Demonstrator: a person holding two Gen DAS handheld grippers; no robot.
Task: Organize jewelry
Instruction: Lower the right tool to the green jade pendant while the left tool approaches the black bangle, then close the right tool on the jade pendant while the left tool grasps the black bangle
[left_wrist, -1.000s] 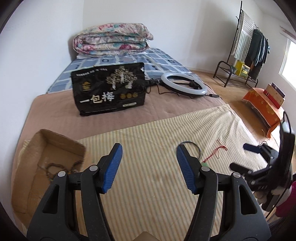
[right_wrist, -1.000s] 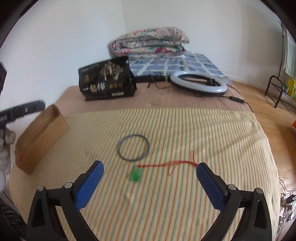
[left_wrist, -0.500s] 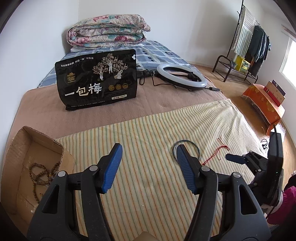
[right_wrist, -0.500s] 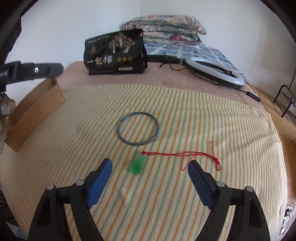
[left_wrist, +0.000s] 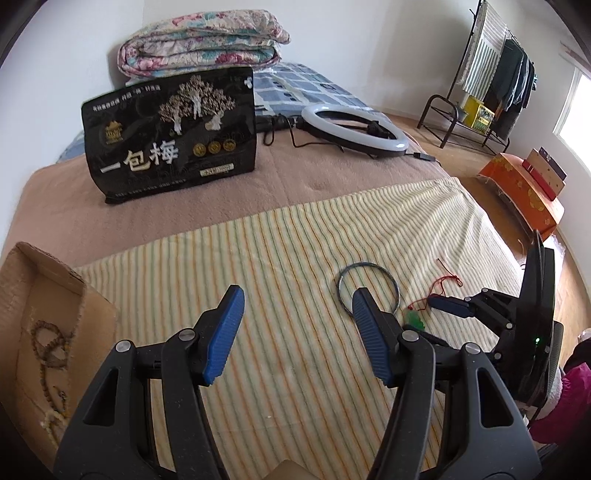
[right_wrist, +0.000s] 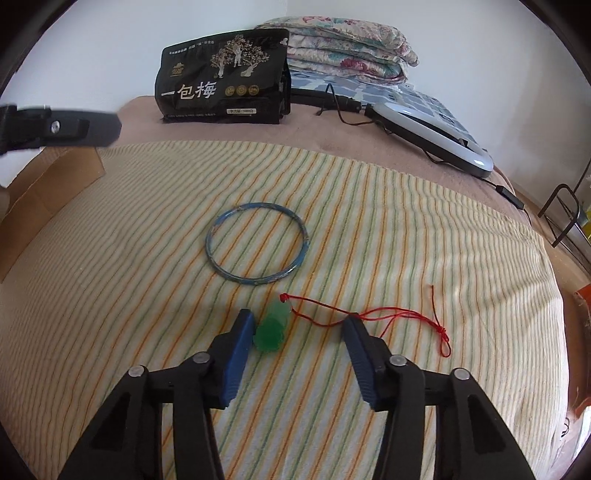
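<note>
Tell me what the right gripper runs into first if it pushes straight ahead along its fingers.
Most likely the green pendant, lying between the open right gripper fingers, close against the left one. Beyond it lies the blue bangle. Depth is uncertain.

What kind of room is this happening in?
Most likely a bedroom: a folded quilt lies at the head of a bed, and a clothes rack with hanging garments stands by the wall.

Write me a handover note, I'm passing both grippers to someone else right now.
Right gripper: open, low over the striped cloth, the green pendant on its red cord between the fingers, by the left one.
Left gripper: open, holding nothing.
Blue bangle: flat on the cloth beyond the pendant.
Done: a bead string lies in the cardboard box.
Left: pendant and bangle.
</note>
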